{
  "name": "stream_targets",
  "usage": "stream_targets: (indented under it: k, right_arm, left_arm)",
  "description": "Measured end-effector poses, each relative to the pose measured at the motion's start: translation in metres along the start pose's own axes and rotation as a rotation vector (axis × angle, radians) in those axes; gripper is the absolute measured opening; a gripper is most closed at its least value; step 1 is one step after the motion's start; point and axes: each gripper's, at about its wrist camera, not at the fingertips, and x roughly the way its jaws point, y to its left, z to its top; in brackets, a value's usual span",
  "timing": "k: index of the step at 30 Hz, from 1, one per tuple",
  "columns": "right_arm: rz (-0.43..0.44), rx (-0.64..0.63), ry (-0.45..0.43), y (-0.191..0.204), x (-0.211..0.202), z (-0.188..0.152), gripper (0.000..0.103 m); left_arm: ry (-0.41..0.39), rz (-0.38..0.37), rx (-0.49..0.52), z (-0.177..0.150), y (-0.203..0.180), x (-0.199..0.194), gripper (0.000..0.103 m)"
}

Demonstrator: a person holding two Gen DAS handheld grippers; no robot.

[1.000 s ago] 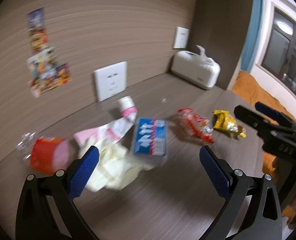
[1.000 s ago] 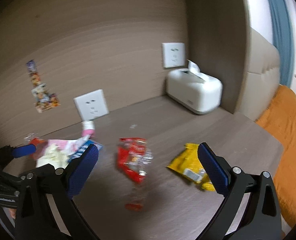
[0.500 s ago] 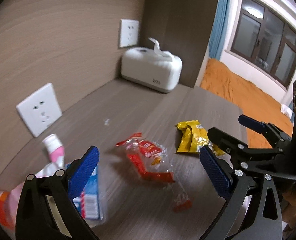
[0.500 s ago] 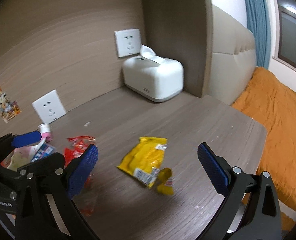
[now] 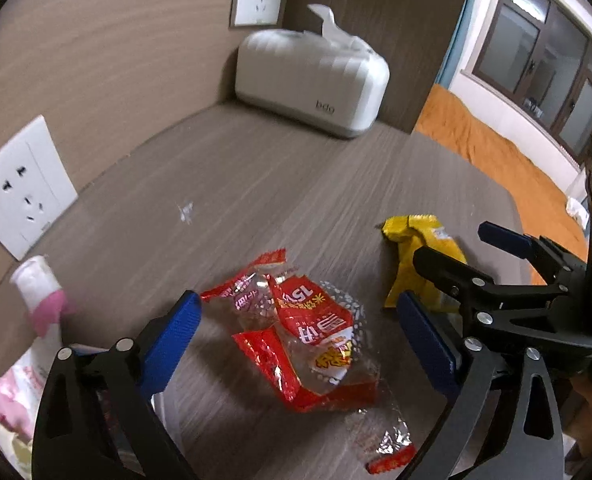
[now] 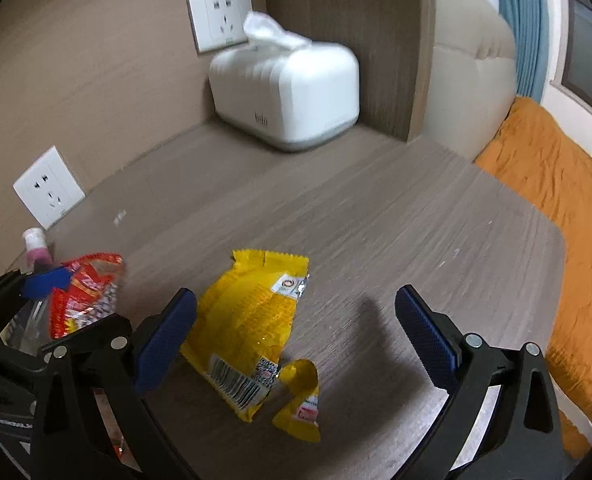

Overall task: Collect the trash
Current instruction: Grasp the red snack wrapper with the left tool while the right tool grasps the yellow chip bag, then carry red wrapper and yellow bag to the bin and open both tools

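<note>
Fingers (image 5: 168, 344) apart, red wrapper (image 5: 304, 332) between (blurred)

Both the left gripper (image 5: 296, 340) and the right gripper (image 6: 296, 336) have black frames, silver screws behind the ribbed blue fingers (image 5: 168, 344).

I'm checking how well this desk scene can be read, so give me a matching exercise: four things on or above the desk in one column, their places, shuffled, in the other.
Things:
1. crinkled red and clear snack wrapper
2. flat yellow snack packet
3. white plastic tissue box
4. pink and white tube

Places:
A. back corner by the dark wall panel
B. between the open left tool's fingers
C. below the lower wall socket
D. between the open right tool's fingers

Pairs: 1-B, 2-D, 3-A, 4-C
</note>
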Motion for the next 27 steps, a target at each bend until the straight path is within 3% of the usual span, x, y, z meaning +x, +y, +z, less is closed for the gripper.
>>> stream_targets:
  k: [4, 6, 9, 11, 13, 27]
  right_arm:
    - [0.017, -0.01, 0.042, -0.001, 0.008, 0.0, 0.089]
    - [0.025, -0.052, 0.042, 0.005, 0.008, 0.0, 0.076]
    - [0.063, -0.107, 0.038, 0.015, 0.005, -0.003, 0.044]
    - [0.089, -0.129, 0.041, 0.022, 0.002, -0.005, 0.03]
    - [0.101, -0.137, 0.029, 0.026, -0.004, -0.008, 0.028]
    - [0.126, -0.076, -0.176, 0.003, -0.119, 0.006, 0.024]
  left_arm:
    - [0.028, 0.001, 0.045, 0.001, -0.006, 0.009, 0.076]
    - [0.038, -0.002, 0.081, 0.001, -0.011, 0.012, 0.061]
    - [0.037, 0.023, 0.136, -0.001, -0.02, 0.015, 0.049]
    - [0.028, 0.046, 0.194, -0.003, -0.029, 0.016, 0.04]
    - [0.035, 0.023, 0.185, -0.001, -0.03, 0.015, 0.029]
    - [-0.112, -0.056, 0.163, 0.021, -0.059, -0.074, 0.028]
